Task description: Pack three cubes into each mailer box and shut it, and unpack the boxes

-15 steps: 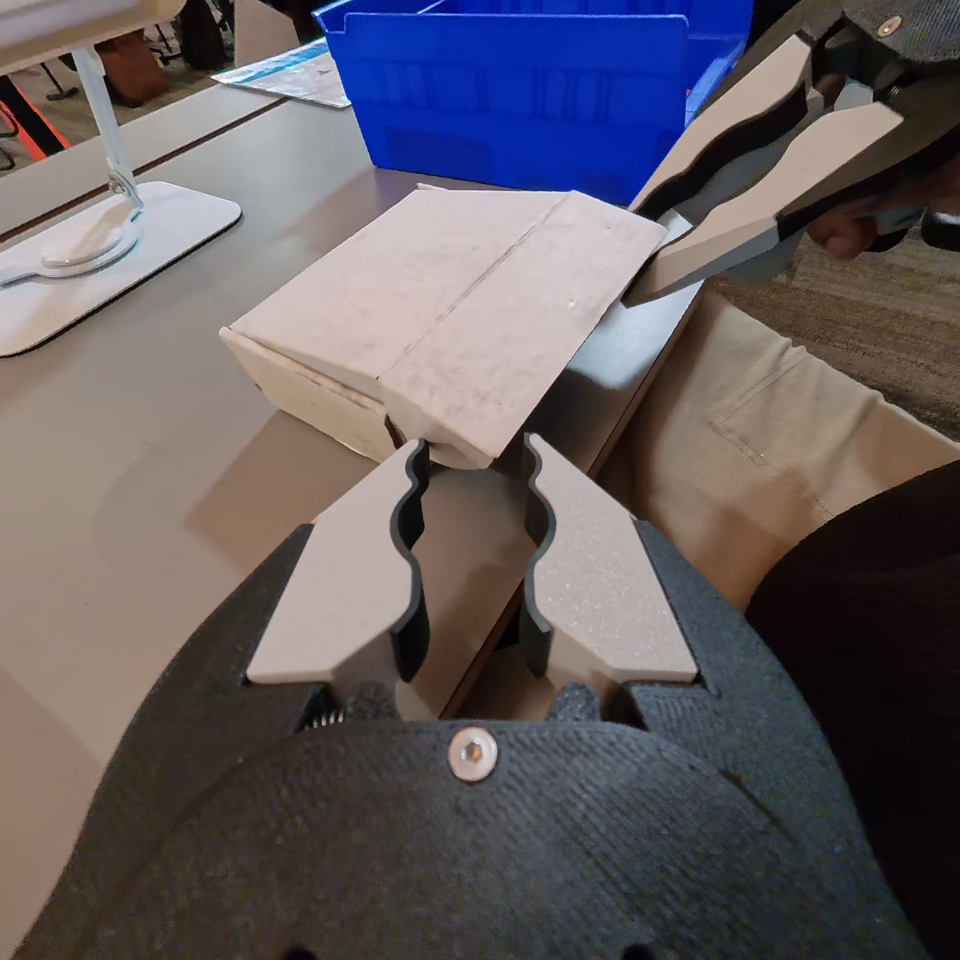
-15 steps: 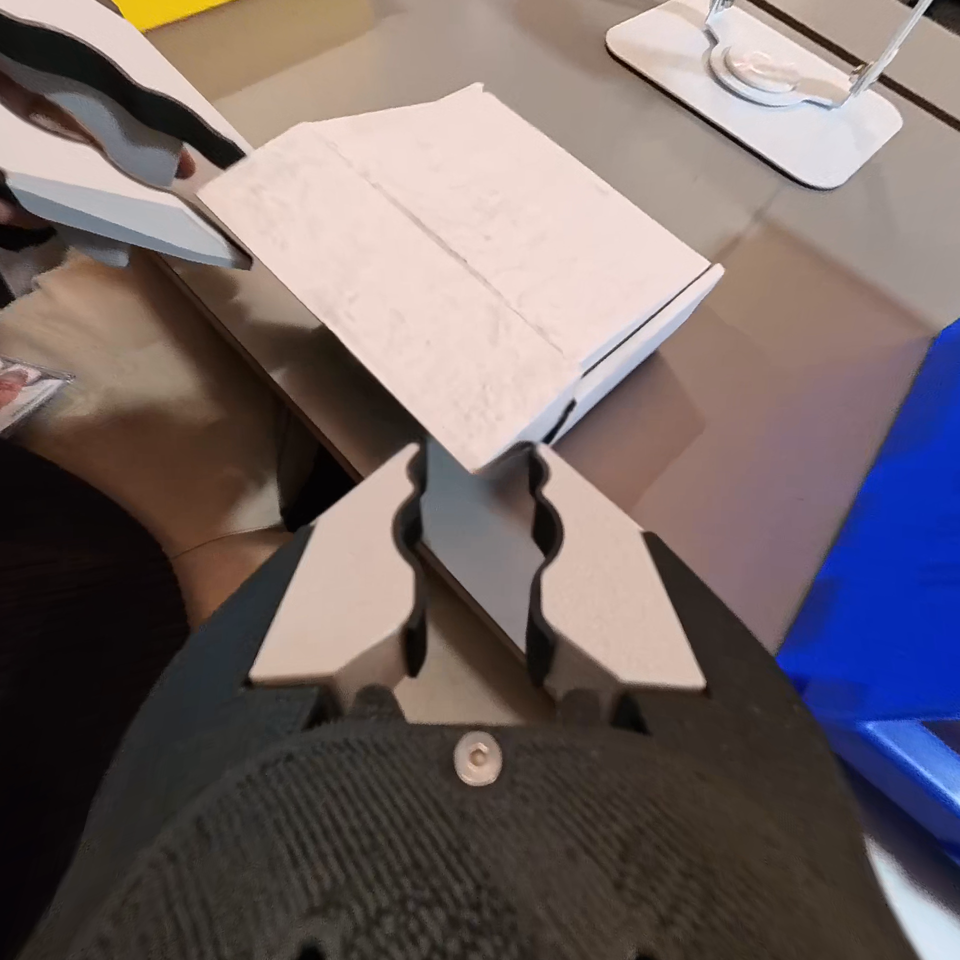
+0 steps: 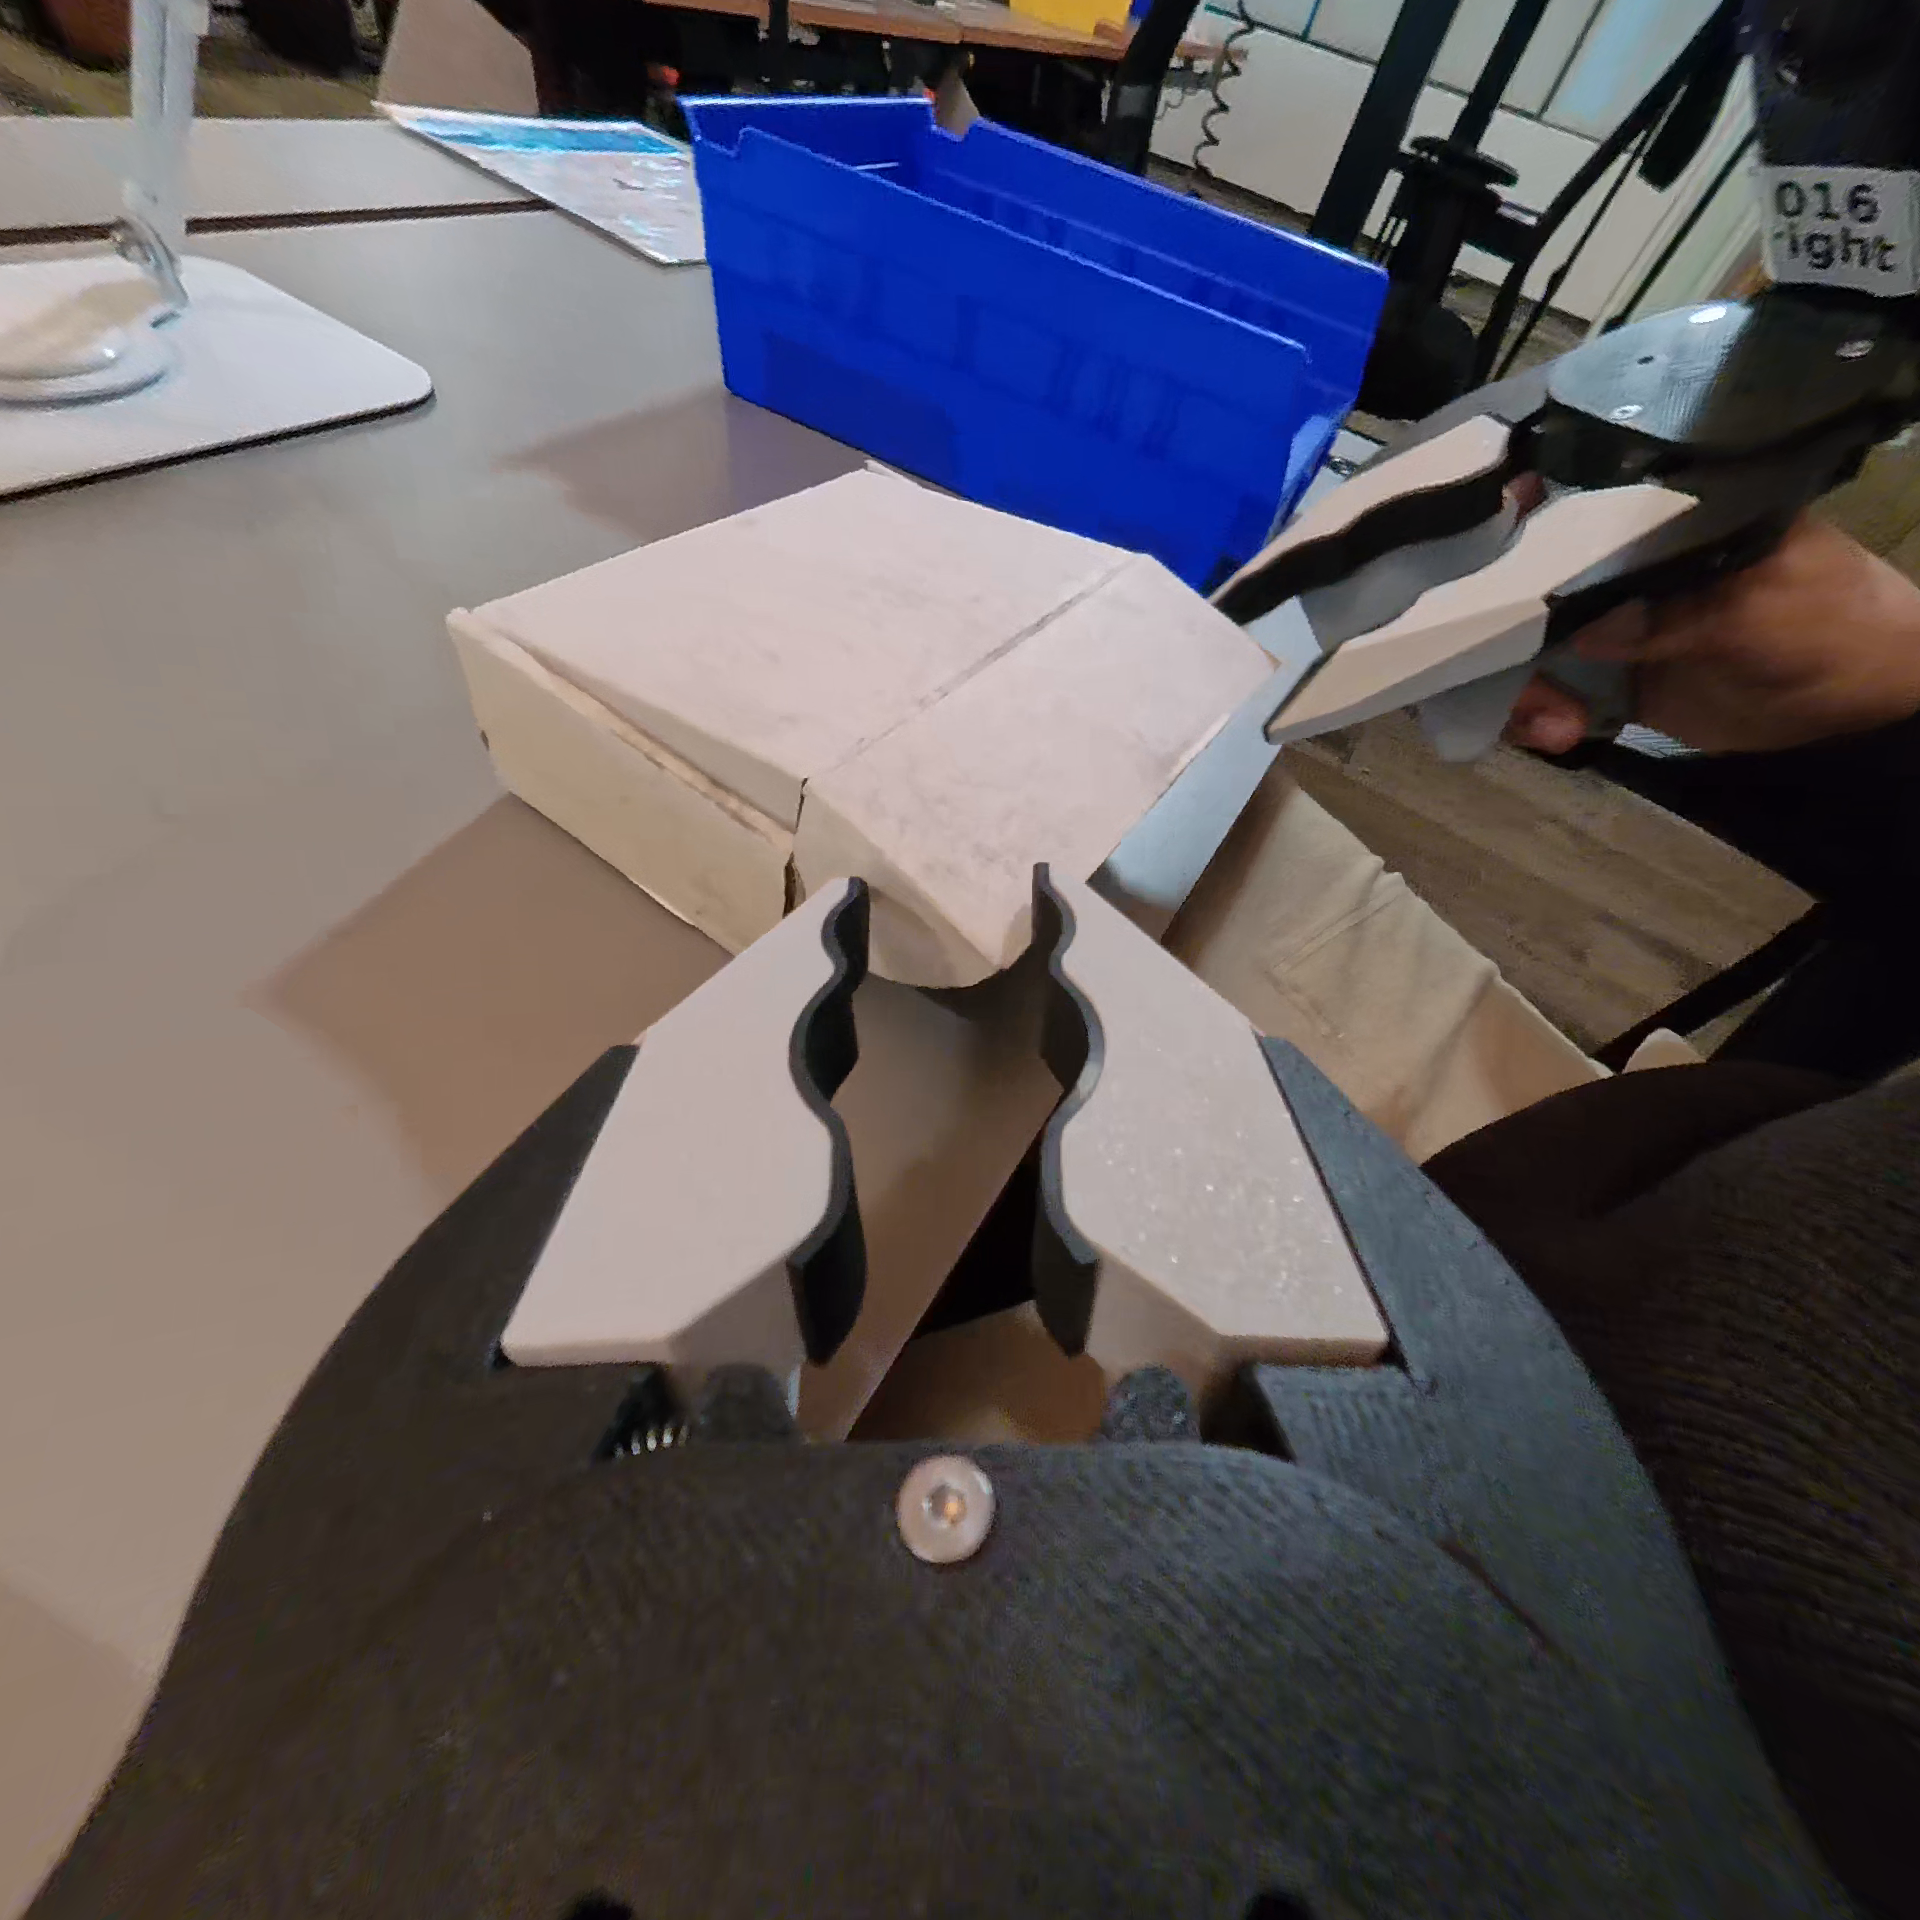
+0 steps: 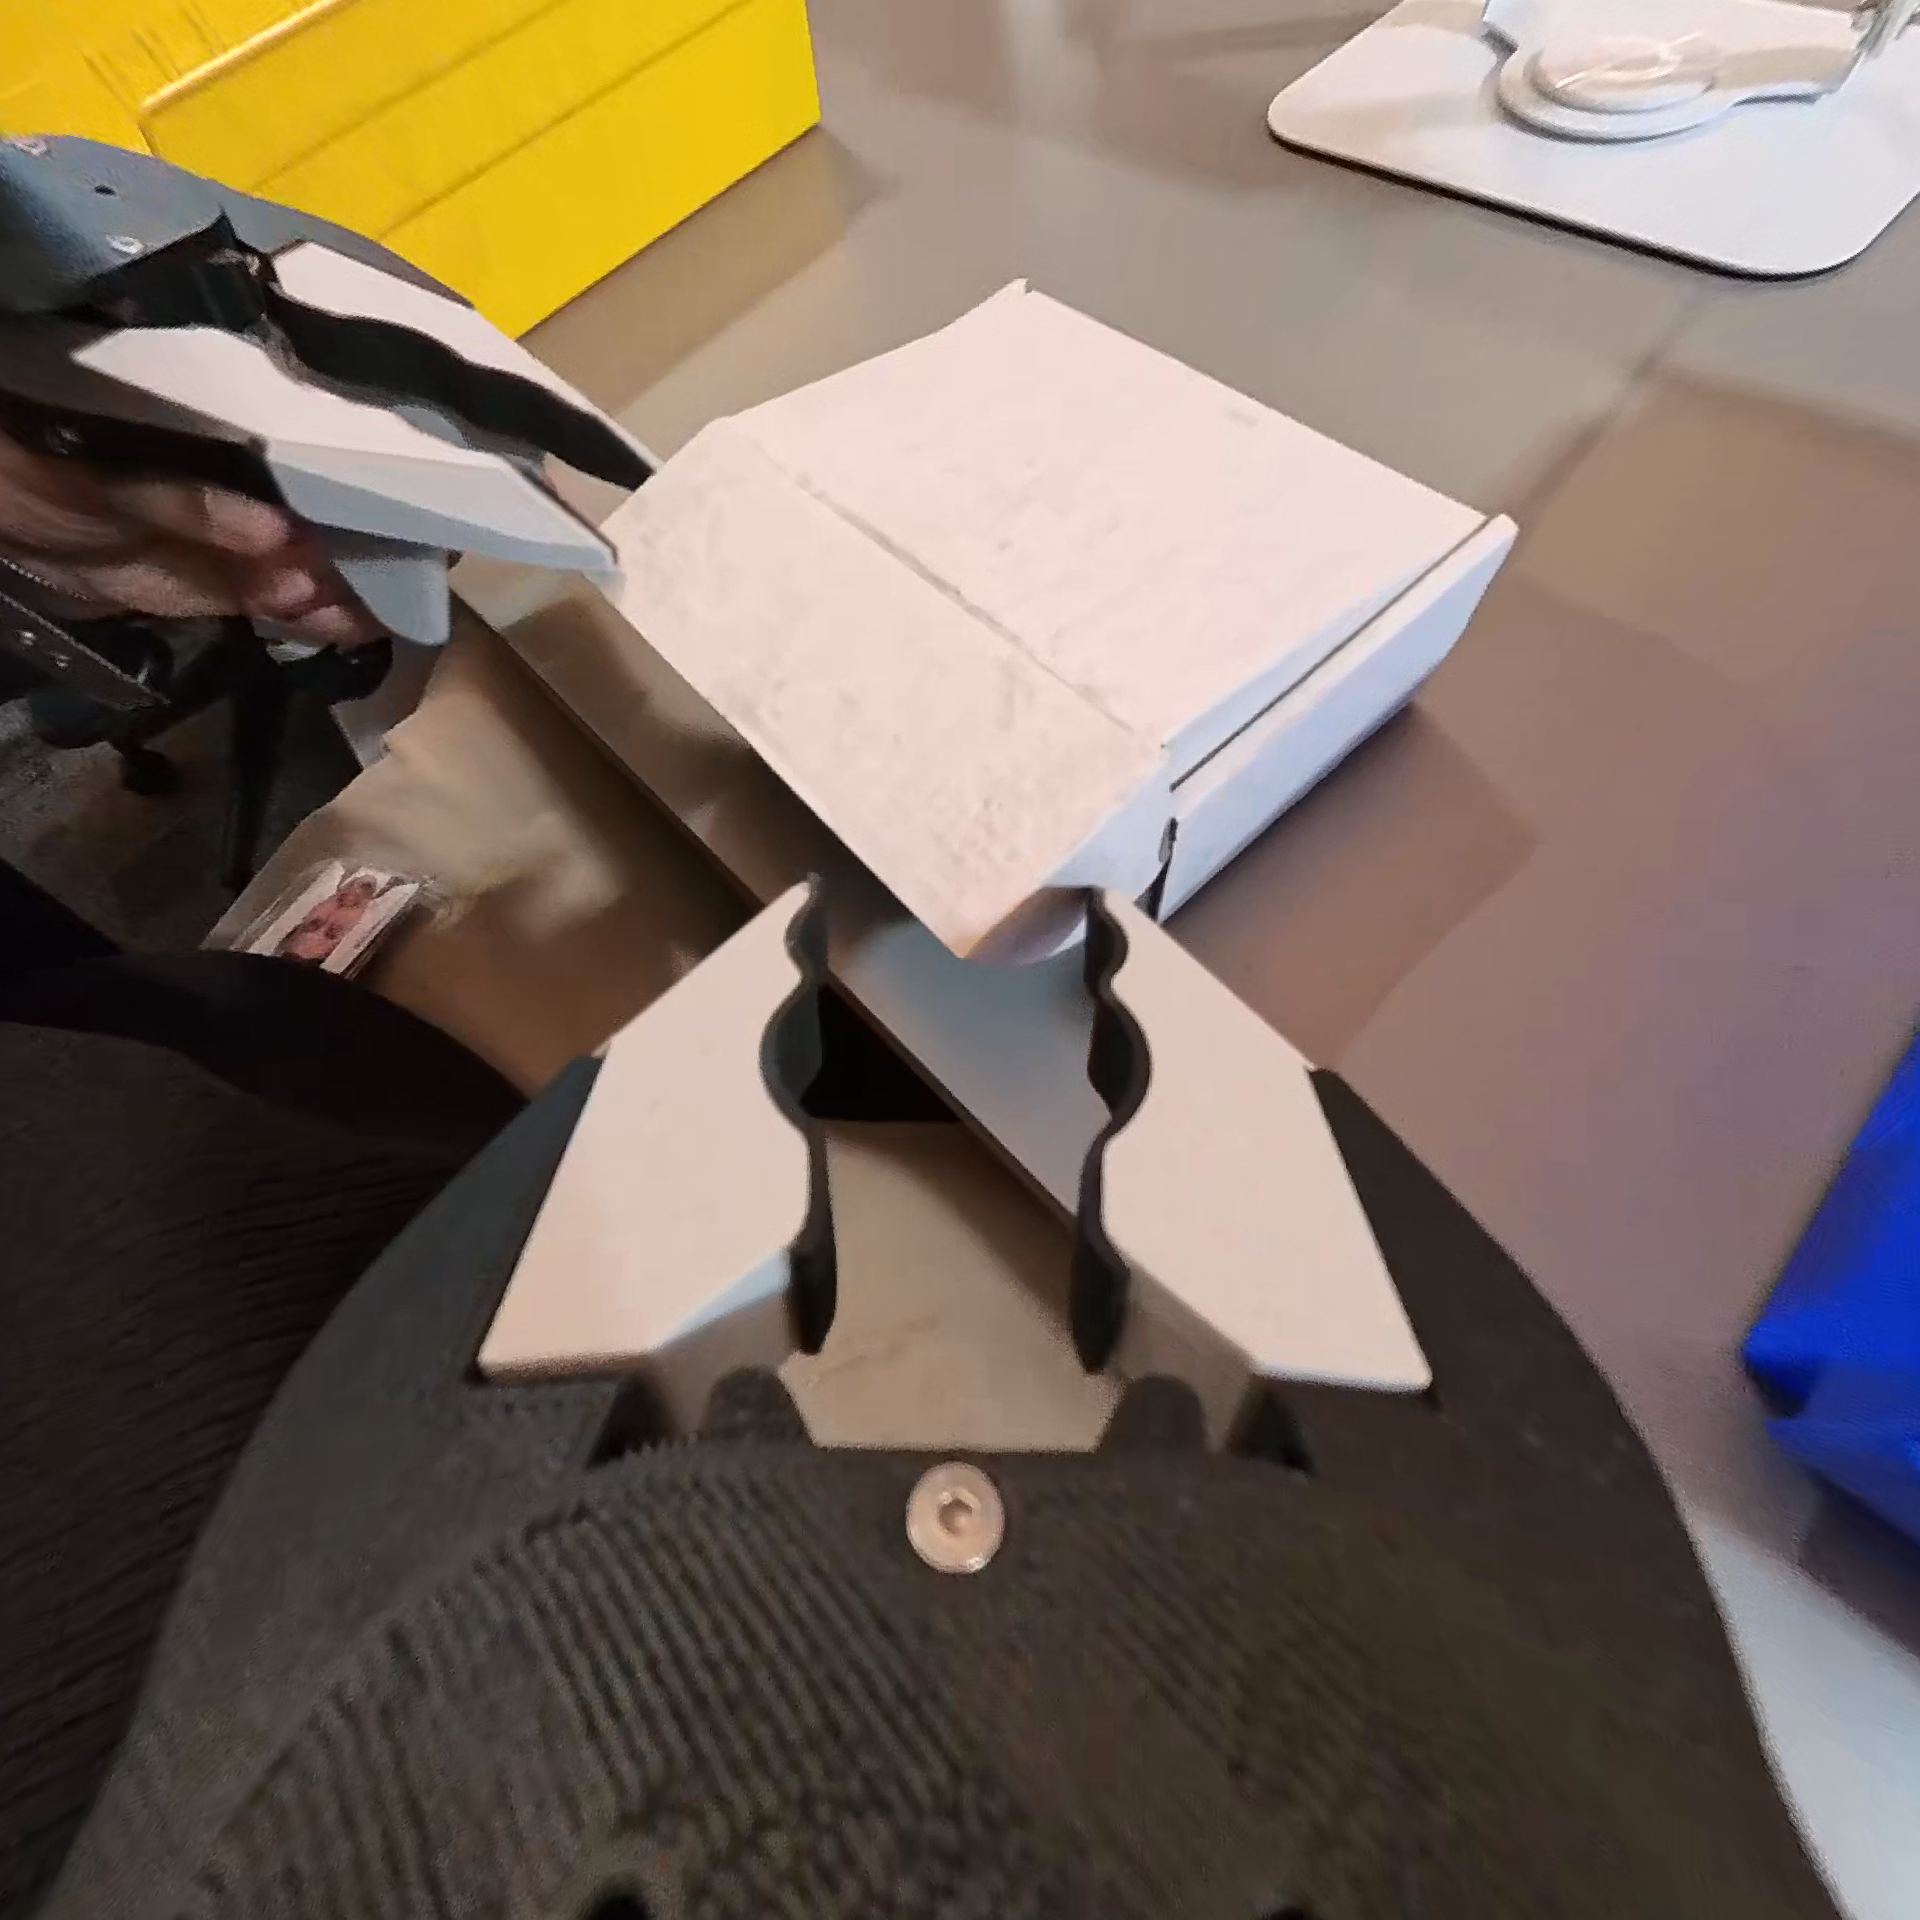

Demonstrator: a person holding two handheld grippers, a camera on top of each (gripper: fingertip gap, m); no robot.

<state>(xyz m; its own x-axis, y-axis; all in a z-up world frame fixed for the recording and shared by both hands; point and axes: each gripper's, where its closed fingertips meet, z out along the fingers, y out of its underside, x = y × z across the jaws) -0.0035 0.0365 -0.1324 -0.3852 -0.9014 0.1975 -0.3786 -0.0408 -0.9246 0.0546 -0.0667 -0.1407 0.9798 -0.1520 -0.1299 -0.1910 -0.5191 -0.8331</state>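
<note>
White mailer box [image 3: 831, 665] sits at the near edge of the grey table [image 3: 260, 831], lid down over the body, front flap [image 3: 997, 821] jutting out past the table edge and not tucked in. Left gripper [image 3: 945, 914] at the flap's left corner, right gripper [image 4: 951, 914] at its right corner — both with jaws parted, neither clamping anything; the flap corners lie just at the fingertips. Judged step: either closing the box by folding the flap down and in, or starting to open it; cannot tell which from this. The next move calls for both tips working the flap together, evenly, so the card does not buckle at the crease, and for the box not sliding off the edge. Contents of the box hidden — no cubes in view anywhere. Blue bin [image 3: 997, 343] stands just beyond the box on the far right; its inside is not visible from here. Yellow bin [image 4: 468, 135] stands on the far left, contents likewise unseen. A white stand base [image 3: 187, 364] rests far left on the table.
</note>
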